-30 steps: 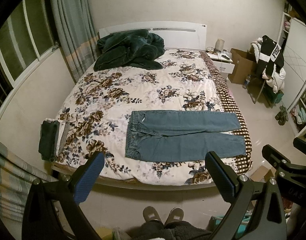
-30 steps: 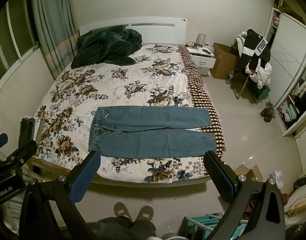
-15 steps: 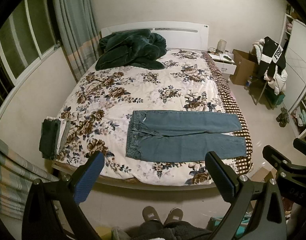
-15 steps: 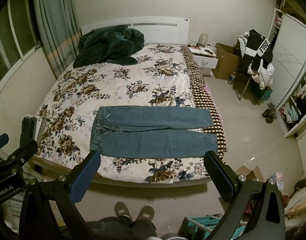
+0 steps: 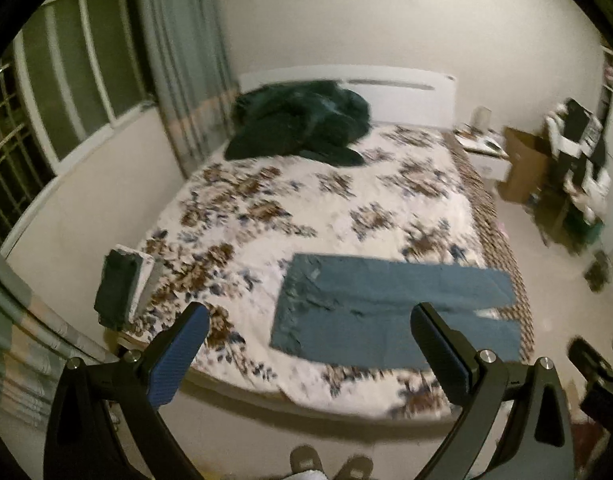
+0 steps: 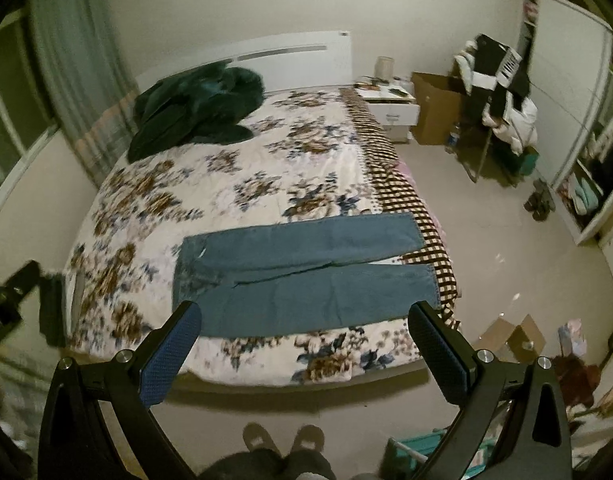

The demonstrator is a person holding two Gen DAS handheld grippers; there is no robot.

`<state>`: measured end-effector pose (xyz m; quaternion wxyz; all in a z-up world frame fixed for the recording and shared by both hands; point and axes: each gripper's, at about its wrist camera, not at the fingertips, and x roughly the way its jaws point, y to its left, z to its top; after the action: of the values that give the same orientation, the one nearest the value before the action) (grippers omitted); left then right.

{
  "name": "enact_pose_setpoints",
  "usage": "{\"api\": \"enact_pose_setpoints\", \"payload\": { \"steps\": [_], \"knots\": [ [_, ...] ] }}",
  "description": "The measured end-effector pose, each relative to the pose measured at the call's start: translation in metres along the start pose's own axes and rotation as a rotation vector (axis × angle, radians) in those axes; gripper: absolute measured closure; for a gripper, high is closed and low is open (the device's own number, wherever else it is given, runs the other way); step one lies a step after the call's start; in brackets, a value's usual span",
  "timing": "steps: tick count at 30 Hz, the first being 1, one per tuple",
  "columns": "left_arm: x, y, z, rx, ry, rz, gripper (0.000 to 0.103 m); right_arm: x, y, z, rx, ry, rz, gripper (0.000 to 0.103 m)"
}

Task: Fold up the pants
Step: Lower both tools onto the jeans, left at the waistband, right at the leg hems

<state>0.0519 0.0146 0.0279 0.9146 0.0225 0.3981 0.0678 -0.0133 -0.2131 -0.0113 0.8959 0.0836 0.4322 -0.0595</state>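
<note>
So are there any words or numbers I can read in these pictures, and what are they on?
None can be read now.
Black and white jacket on the chair: white lettering on its stripe, too blurred to read.
Jeans, floral bedspread, cardboard box: no text visible.

Both tongs, left (image 5: 310, 352) and right (image 6: 306, 350), have swung closer over the bed; jeans (image 6: 306, 276) look bigger now.

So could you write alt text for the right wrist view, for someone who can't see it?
Blue jeans lie flat, legs spread rightward, on a floral bedspread near the bed's foot edge. The open right tool frames them from above, touching nothing. A dark green blanket is heaped by the headboard.
</note>
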Motion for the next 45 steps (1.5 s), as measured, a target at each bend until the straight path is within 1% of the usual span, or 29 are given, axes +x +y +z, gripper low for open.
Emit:
{"api": "enact_pose_setpoints", "payload": {
  "steps": [4, 5, 7, 11, 12, 14, 15, 18, 21, 23, 26, 27, 29, 31, 34, 35, 36, 37, 39, 41, 43, 44, 45],
  "knots": [
    [0.049, -0.013, 0.016, -0.02, 0.038, 0.031, 0.0, 0.054, -0.027, 0.027, 0.056, 0.005, -0.024, 0.0],
    [0.067, -0.022, 0.018, -0.018, 0.059, 0.032, 0.0, 0.07, -0.033, 0.033, 0.067, 0.014, -0.046, 0.0],
    [0.101, -0.029, 0.025, -0.02, 0.095, 0.04, 0.0, 0.105, -0.046, 0.05, 0.099, 0.032, -0.055, 0.0],
    [0.182, -0.044, 0.037, -0.038, 0.192, 0.061, 0.0, 0.187, -0.073, 0.081, 0.16, 0.073, -0.099, 0.0],
    [0.207, -0.048, 0.04, -0.048, 0.226, 0.066, 0.0, 0.206, -0.079, 0.088, 0.173, 0.082, -0.109, 0.0],
    [0.262, -0.052, 0.045, -0.083, 0.3, 0.065, 0.0, 0.259, -0.091, 0.103, 0.207, 0.121, -0.121, 0.0],
    [0.281, -0.054, 0.045, -0.096, 0.325, 0.064, 0.0, 0.29, -0.098, 0.111, 0.229, 0.143, -0.128, 0.0],
    [0.358, -0.059, 0.049, -0.15, 0.414, 0.069, 0.0, 0.369, -0.112, 0.128, 0.28, 0.195, -0.161, 0.0],
    [0.432, -0.063, 0.049, -0.19, 0.488, 0.099, 0.0, 0.464, -0.13, 0.141, 0.361, 0.278, -0.172, 0.0],
    [0.481, -0.063, 0.048, -0.222, 0.539, 0.119, 0.0, 0.52, -0.14, 0.149, 0.397, 0.317, -0.189, 0.0],
    [0.559, -0.062, 0.044, -0.286, 0.609, 0.15, 0.0, 0.601, -0.154, 0.157, 0.441, 0.356, -0.218, 0.0],
    [0.578, -0.06, 0.042, -0.307, 0.627, 0.15, 0.0, 0.629, -0.158, 0.16, 0.452, 0.366, -0.227, 0.0],
    [0.629, -0.059, 0.036, -0.351, 0.671, 0.166, 0.0, 0.676, -0.163, 0.164, 0.472, 0.388, -0.246, 0.0],
    [0.669, -0.058, 0.03, -0.389, 0.706, 0.185, 0.0, 0.718, -0.167, 0.164, 0.487, 0.413, -0.269, 0.0],
    [0.727, -0.053, 0.021, -0.454, 0.756, 0.181, 0.001, 0.775, -0.173, 0.166, 0.507, 0.445, -0.295, 0.0],
    [0.742, -0.052, 0.017, -0.473, 0.774, 0.18, 0.004, 0.793, -0.176, 0.167, 0.509, 0.455, -0.309, 0.0],
    [0.759, -0.051, 0.013, -0.493, 0.797, 0.18, 0.008, 0.801, -0.181, 0.166, 0.512, 0.461, -0.318, 0.0],
    [0.77, -0.05, 0.009, -0.508, 0.815, 0.181, 0.009, 0.812, -0.185, 0.164, 0.515, 0.472, -0.335, 0.0],
    [0.79, -0.047, 0.0, -0.544, 0.849, 0.179, 0.016, 0.835, -0.194, 0.165, 0.532, 0.494, -0.371, 0.0],
    [0.798, -0.046, -0.005, -0.561, 0.862, 0.184, 0.017, 0.855, -0.205, 0.166, 0.561, 0.513, -0.392, 0.0],
    [0.796, -0.047, -0.006, -0.565, 0.829, 0.194, 0.018, 0.87, -0.215, 0.168, 0.594, 0.527, -0.405, 0.0],
    [0.793, -0.048, -0.005, -0.566, 0.803, 0.195, 0.025, 0.876, -0.219, 0.168, 0.61, 0.542, -0.425, 0.0],
    [0.786, -0.049, -0.004, -0.565, 0.772, 0.201, 0.036, 0.883, -0.223, 0.169, 0.625, 0.556, -0.43, 0.0]
  ]
}}
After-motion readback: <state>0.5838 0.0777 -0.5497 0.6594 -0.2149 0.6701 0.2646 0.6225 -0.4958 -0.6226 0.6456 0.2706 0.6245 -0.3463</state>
